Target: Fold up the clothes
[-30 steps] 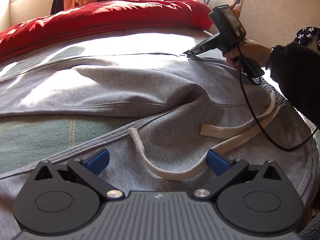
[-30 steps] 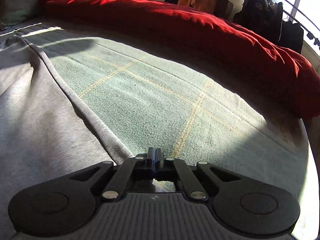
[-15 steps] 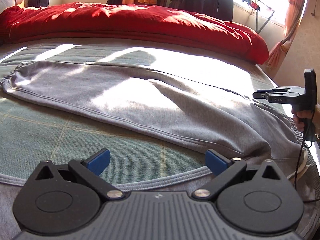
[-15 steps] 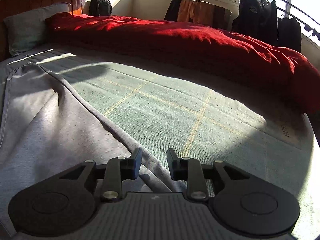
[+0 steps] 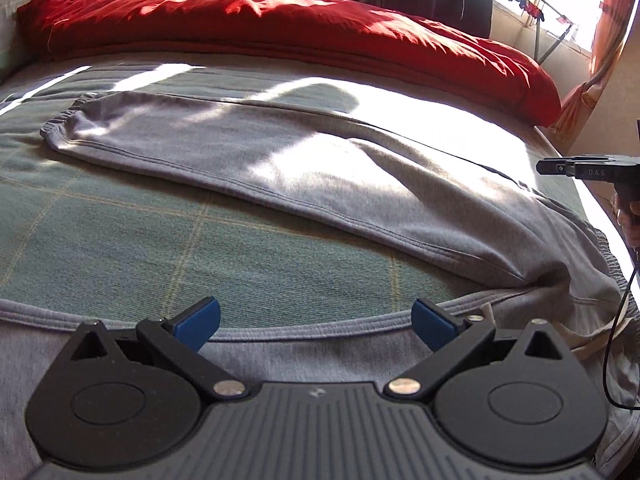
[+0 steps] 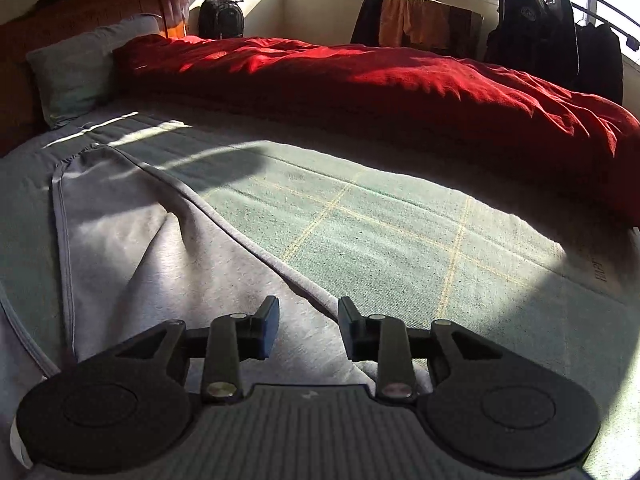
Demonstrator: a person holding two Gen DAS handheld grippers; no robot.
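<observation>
Left wrist view: grey sweatpants [image 5: 320,184] are seen spread on the bed [image 5: 120,240], one leg stretched toward the red duvet [image 5: 280,36] and the other lying under the left tool [image 5: 316,322], whose blue pads are held wide apart with nothing between them. At the right edge the right tool [image 5: 560,168] is seen just above the waistband side of the garment, gripped by a hand [image 5: 628,216]. From the right wrist view, the right tool [image 6: 308,326] is seen with its jaws opening, a moderate gap between them and the outer seam of the far leg lying beneath, not pinched. The step in hand is judged to be a regrasp for laying one leg over the other; it would be done well if the near leg's edge were pinched at two well-separated points, lifted evenly, and its seams matched to the far leg's. No containers are visible.
</observation>
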